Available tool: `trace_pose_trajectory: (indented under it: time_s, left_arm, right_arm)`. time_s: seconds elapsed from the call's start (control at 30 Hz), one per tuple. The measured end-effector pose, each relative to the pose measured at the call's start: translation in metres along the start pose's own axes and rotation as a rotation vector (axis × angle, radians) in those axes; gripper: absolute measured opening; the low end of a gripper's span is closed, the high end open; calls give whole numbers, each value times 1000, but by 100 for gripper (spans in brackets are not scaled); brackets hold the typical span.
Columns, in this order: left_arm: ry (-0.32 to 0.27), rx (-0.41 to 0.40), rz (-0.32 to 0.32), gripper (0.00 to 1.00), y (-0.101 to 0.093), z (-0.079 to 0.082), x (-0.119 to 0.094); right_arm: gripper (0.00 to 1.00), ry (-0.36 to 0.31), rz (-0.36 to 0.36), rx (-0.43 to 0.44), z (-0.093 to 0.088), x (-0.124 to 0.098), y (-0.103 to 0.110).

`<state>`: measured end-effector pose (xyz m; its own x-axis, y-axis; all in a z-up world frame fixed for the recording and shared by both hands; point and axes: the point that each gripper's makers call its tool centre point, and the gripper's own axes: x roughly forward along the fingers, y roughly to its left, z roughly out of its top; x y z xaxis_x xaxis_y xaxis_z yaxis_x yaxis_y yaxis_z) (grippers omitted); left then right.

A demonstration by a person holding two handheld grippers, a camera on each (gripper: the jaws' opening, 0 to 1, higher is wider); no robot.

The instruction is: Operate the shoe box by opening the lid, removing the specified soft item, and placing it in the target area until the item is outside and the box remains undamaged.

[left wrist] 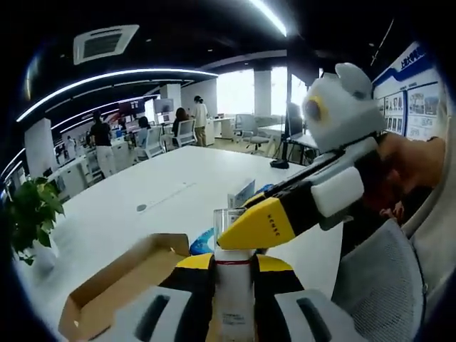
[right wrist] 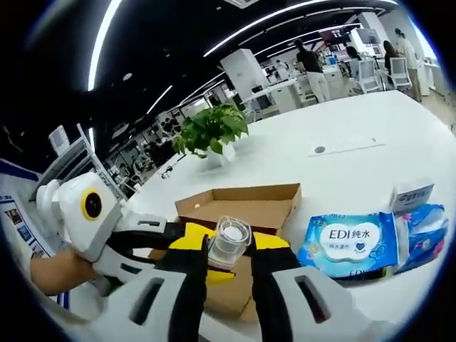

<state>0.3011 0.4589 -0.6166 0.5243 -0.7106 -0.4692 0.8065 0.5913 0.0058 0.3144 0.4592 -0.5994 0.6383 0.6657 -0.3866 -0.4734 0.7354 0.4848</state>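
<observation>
Shoe box of brown cardboard (left wrist: 121, 285) sits on the white table (left wrist: 171, 185) with its lid flapped open. In the right gripper view the same box (right wrist: 242, 203) lies just behind the jaws, and what shows of its inside looks bare.

Left gripper (left wrist: 235, 260): black jaws with yellow tips closed against both sides of an upright clear plastic container (left wrist: 235, 285). The right gripper (left wrist: 251, 229) comes in from the right, its yellow tip touching the container's top.

Right gripper (right wrist: 229, 251): jaws pressed on the round clear container (right wrist: 229, 241), held above the box's near edge. The left gripper (right wrist: 196, 249) reaches in from the left, its yellow tips against the container.

Right of the box:
- blue and white wet-wipe pack (right wrist: 349, 246), flat on the table
- second blue soft pack (right wrist: 422, 228), touching the first
- small white carton (right wrist: 412, 194), just behind them

Green potted plant (right wrist: 210, 132) stands beyond the box.
</observation>
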Motion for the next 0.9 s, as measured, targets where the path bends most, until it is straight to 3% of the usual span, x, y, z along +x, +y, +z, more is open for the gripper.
trace_pose_trajectory:
  time_s: [0.33,0.5,0.9]
  left_arm:
    - [-12,-34,15,21,3,1,5]
    - [-27,-20,12,21,5,3,5]
    - [-23,6,-5,25,15,4,6]
  right_arm:
    - [17,-14,-11,-33,4,1,1]
    - [16,-14,24,-16,8,2,2]
    - [15,-28,107,-109,30,-1,-4]
